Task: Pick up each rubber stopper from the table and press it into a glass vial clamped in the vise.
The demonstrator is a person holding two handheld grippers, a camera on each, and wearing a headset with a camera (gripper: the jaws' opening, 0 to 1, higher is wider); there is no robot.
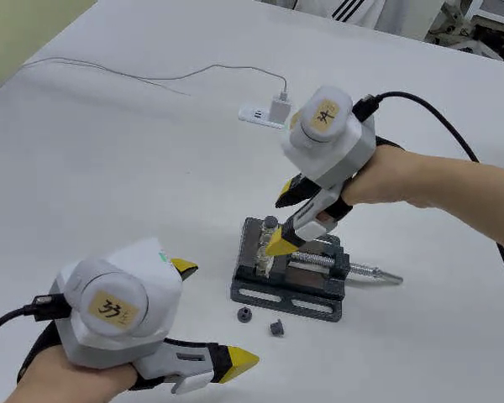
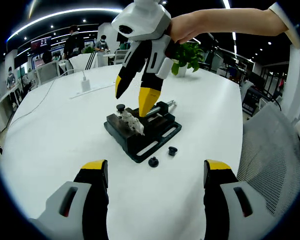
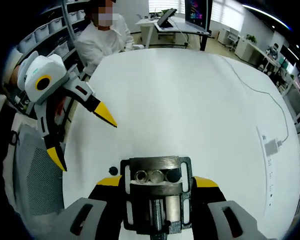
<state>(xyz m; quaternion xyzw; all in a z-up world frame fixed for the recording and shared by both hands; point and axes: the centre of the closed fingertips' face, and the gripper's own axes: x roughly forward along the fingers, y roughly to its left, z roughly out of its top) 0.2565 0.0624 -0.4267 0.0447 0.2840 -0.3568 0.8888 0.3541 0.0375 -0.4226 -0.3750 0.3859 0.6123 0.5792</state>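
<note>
A small black vise (image 1: pixel 290 281) stands on the white table and clamps a row of glass vials (image 1: pixel 265 252). From above, two vials (image 3: pixel 146 175) are uncapped and one carries a dark stopper (image 3: pixel 173 174). Two loose rubber stoppers (image 1: pixel 244 315) (image 1: pixel 276 328) lie just in front of the vise, also visible as stoppers (image 2: pixel 153 161) (image 2: pixel 172 149). My right gripper (image 1: pixel 281 220) hovers open over the vials, its jaws either side of the vise (image 3: pixel 155 200), holding nothing. My left gripper (image 1: pixel 212 313) is open and empty near the front edge, left of the stoppers.
A white charger with its cable (image 1: pixel 269 109) lies behind the vise. A mesh chair (image 2: pixel 270 150) stands by the table edge. A person in a white coat (image 3: pixel 107 35) sits at the table's far side. The table (image 1: pixel 109 168) is bare to the left.
</note>
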